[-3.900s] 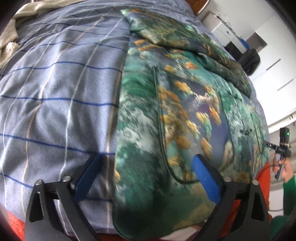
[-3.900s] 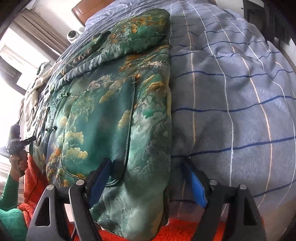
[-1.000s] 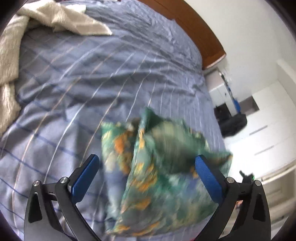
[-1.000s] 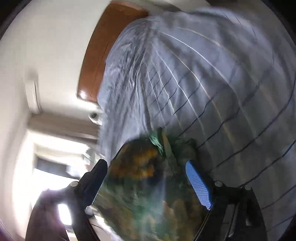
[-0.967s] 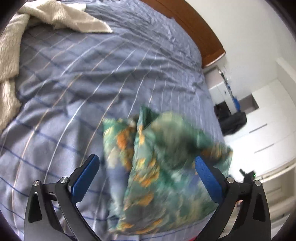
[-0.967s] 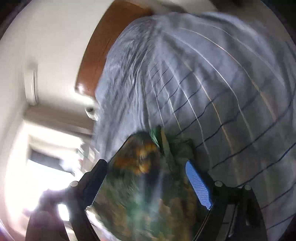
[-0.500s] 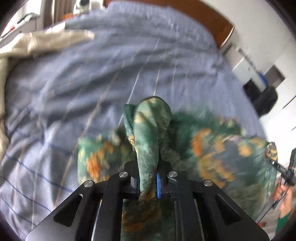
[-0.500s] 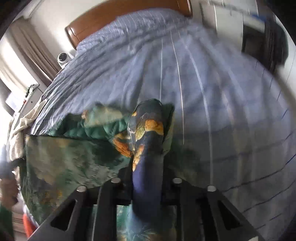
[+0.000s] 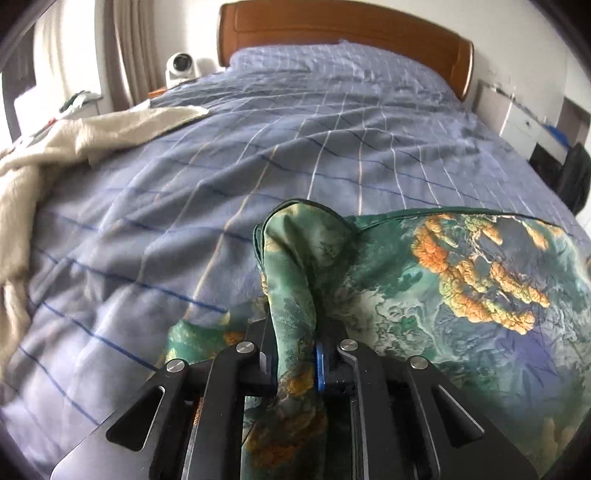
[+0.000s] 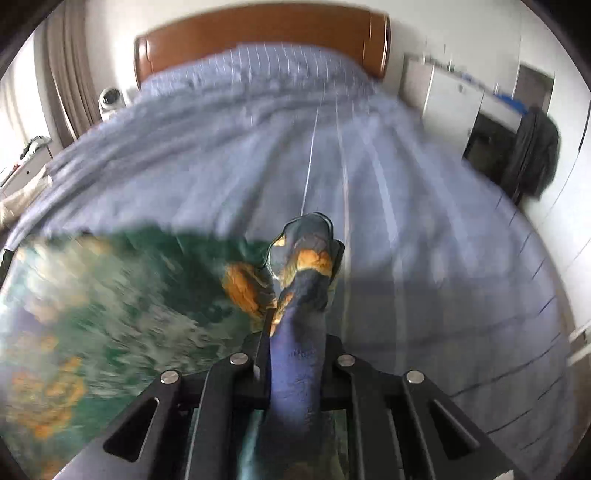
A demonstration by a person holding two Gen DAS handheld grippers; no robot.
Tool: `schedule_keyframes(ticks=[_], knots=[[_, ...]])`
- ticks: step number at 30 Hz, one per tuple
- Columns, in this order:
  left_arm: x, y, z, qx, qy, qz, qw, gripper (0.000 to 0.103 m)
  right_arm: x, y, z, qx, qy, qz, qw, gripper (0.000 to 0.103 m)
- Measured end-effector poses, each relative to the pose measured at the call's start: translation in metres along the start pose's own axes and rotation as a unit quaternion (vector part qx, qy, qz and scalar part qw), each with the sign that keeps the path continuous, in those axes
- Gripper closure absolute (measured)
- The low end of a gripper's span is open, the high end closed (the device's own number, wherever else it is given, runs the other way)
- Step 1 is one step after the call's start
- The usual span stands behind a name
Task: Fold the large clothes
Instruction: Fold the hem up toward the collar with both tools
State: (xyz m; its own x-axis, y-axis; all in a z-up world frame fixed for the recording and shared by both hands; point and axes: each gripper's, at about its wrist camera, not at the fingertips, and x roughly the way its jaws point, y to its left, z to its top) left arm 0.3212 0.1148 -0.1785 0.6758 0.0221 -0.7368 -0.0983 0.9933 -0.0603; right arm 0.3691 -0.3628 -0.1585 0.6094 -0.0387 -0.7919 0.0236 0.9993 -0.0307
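both grippers pinched a green patterned garment above a blue checked bed.

the left gripper [image 9: 295, 363] had its jaws nearly together and easing slightly apart, with a bunched fold of the garment [image 9: 461, 295] between them and standing up past the fingertips. the right gripper [image 10: 295, 354] was clamped tight on another bunched fold of the same garment [image 10: 110, 314], a dark blue and orange part of the cloth. between the two folds the garment, green with orange cloud shapes, spread wide over the near end of the bedcover [image 9: 258, 147]. a cream blanket [image 9: 55, 147] lay crumpled at the bed's left edge, well apart from the garment. a wooden headboard [image 9: 332, 26] stood at the far end, and a small white camera [image 9: 179, 68] sat beside it. the right wrist view was blurred.
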Motion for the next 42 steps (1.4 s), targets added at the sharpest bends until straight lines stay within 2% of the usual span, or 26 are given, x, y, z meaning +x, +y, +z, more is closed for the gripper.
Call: schedule_keyframes(ticks=[5,17,27,32,36,42], knots=[[0.009,0.003,-0.001,-0.004,0.001,-0.013,0.9999,0.089,0.021,-0.018,-0.021,0.055,-0.015,0.022,0.998,0.088],[0.018,0.005,-0.005,-0.025,-0.001,-0.037,0.9990,0.088,0.031,-0.016,-0.024,0.066,-0.020,0.032,0.997,0.087],[0.019,0.004,-0.005,-0.024,-0.001,-0.036,0.9991,0.087,0.032,-0.017,-0.025,0.068,-0.022,0.035,0.997,0.086],[0.024,0.004,-0.002,-0.020,0.012,-0.034,0.9991,0.086,0.032,-0.019,-0.025,0.073,-0.023,0.042,0.996,0.086],[0.030,0.007,0.001,-0.027,0.025,-0.047,0.9982,0.085,0.033,-0.020,-0.025,0.075,-0.023,0.045,0.996,0.086],[0.029,0.007,-0.001,-0.029,0.020,-0.047,0.9982,0.084,0.033,-0.020,-0.025,0.081,-0.024,0.052,0.995,0.086]])
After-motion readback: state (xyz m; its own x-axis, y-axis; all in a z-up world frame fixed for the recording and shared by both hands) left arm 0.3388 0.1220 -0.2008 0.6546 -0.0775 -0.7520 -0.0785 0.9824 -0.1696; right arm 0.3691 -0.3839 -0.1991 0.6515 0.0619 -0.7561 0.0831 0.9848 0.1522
